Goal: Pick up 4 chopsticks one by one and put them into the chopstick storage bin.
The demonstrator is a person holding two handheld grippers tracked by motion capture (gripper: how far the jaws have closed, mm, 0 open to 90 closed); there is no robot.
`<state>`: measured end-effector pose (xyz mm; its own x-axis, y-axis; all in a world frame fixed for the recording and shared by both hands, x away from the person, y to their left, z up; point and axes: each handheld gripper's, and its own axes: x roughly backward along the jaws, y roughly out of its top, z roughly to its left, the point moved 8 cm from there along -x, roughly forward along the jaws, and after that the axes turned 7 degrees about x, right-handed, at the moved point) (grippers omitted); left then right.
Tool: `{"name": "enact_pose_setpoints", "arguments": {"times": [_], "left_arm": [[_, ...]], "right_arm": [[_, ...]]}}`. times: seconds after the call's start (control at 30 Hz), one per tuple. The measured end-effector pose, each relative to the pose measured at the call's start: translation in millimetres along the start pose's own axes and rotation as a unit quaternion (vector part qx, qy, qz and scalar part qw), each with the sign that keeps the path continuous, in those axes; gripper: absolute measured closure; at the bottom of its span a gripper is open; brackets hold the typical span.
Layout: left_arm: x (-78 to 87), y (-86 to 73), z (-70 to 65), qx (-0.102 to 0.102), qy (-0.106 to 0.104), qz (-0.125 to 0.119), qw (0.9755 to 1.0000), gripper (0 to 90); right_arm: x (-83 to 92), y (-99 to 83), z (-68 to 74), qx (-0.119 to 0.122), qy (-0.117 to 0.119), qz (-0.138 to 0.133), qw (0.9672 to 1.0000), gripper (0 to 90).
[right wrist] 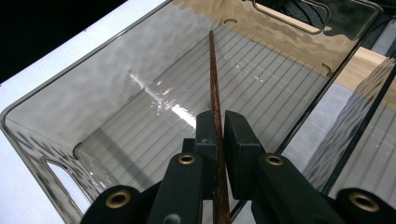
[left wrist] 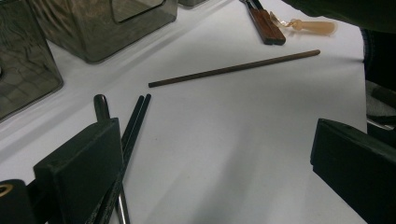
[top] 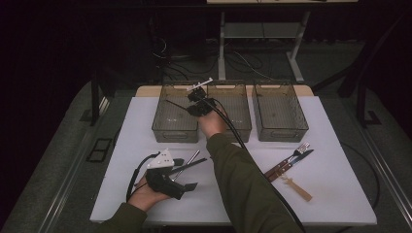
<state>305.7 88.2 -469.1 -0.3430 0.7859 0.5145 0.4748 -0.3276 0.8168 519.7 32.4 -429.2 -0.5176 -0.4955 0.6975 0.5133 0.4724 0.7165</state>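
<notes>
Right gripper (right wrist: 218, 135): jaws clamped on a brown chopstick (right wrist: 214, 79), pads pressing it from both sides. The stick runs forward from the jaws, out over the ribbed floor of the left bin (right wrist: 56, 93). In the high view the right gripper (top: 198, 103) hangs over the gap between the left bin (top: 163, 127) and the middle bin (top: 238, 127), the held chopstick (top: 176, 105) slanting out over the left bin's inside. Cannot tell whether its tip touches the bin floor.

Left gripper (left wrist: 210, 172): jaws wide apart, nothing between the pads, bare white table (left wrist: 233, 140) under them. In the high view the left gripper (top: 165, 177) is low near the table's front edge, left of centre, held in the person's left hand (top: 145, 193).

On the table: a second brown chopstick (left wrist: 233, 69) lies flat ahead of the left gripper, well apart from it. A pair of black chopsticks (left wrist: 135, 119) and a metal rod (left wrist: 100, 106) lie side by side against the left gripper's left jaw, running under it.

Three clear bins in a row along the table's far edge; right bin (top: 281, 127) nearest the right edge. Toward the right front of the table: a fork (top: 291, 158) and a knife (top: 289, 166) with wooden handles, close together, and just beside them a pale spoon (top: 299, 189).
</notes>
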Motion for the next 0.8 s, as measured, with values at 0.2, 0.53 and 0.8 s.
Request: {"name": "enact_pose_setpoints", "arguments": {"times": [0.2, 0.53, 0.8], "left_arm": [[-0.1, 0.1, 0.0, 0.0, 0.0, 0.0, 1.0, 1.1], [0.3, 0.4, 0.6, -0.001, 0.0, -0.001, 1.0, 1.1], [0.5, -0.5, 1.6, 0.001, 0.0, 0.001, 1.0, 1.0]], "right_arm": [[-1.3, 2.7, 5.2, 0.001, 0.008, -0.002, 1.0, 83.0], [2.5, 8.5, 8.0, 0.008, 0.018, -0.009, 0.9998, 69.9], [20.8, 5.8, 6.2, 0.013, 0.039, -0.023, 0.9989, 63.8]]}}
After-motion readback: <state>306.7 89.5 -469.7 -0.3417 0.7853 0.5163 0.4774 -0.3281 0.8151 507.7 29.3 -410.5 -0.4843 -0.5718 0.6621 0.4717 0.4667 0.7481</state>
